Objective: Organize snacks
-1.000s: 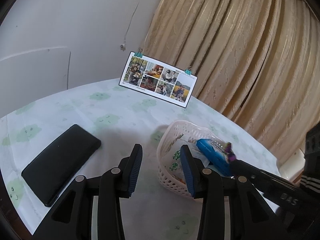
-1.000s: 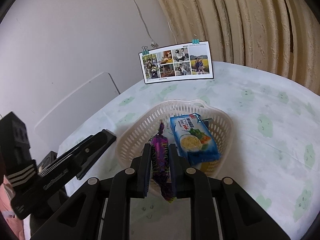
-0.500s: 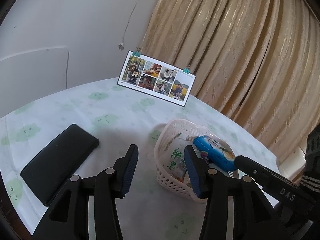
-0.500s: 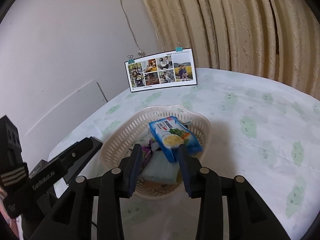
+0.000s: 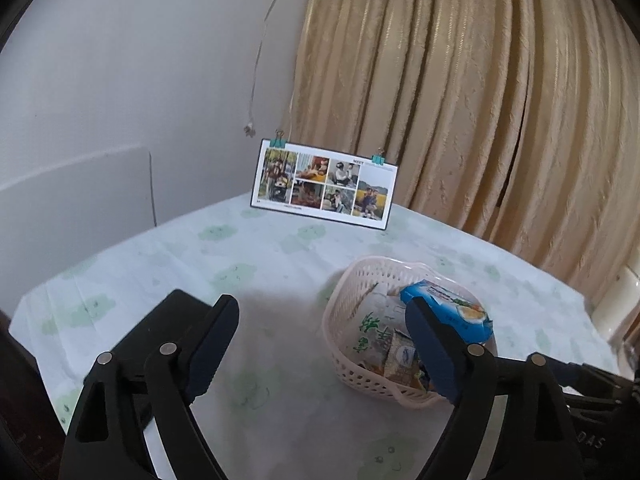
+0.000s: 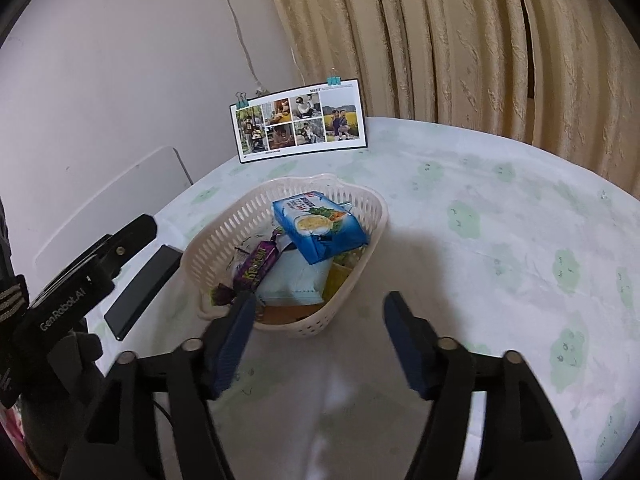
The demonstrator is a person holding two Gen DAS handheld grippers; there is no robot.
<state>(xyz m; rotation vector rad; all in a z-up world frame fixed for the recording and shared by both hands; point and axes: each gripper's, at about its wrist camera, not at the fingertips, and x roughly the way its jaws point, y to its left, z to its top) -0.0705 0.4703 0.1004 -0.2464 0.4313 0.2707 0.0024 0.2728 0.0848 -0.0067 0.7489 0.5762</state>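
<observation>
Both the left gripper and the right gripper are held spread and empty, while the snacks, perhaps five packets, are seen in the basket at 12 o'clock of the right one.

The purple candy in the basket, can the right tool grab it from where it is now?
Probably yes. The right tool is open and empty, just in front of the basket. The purple candy lies on top near the close rim, uncovered. The blue packet sits beside it, not over it.

Cream basket on table, blue packet topmost, purple candy
</observation>
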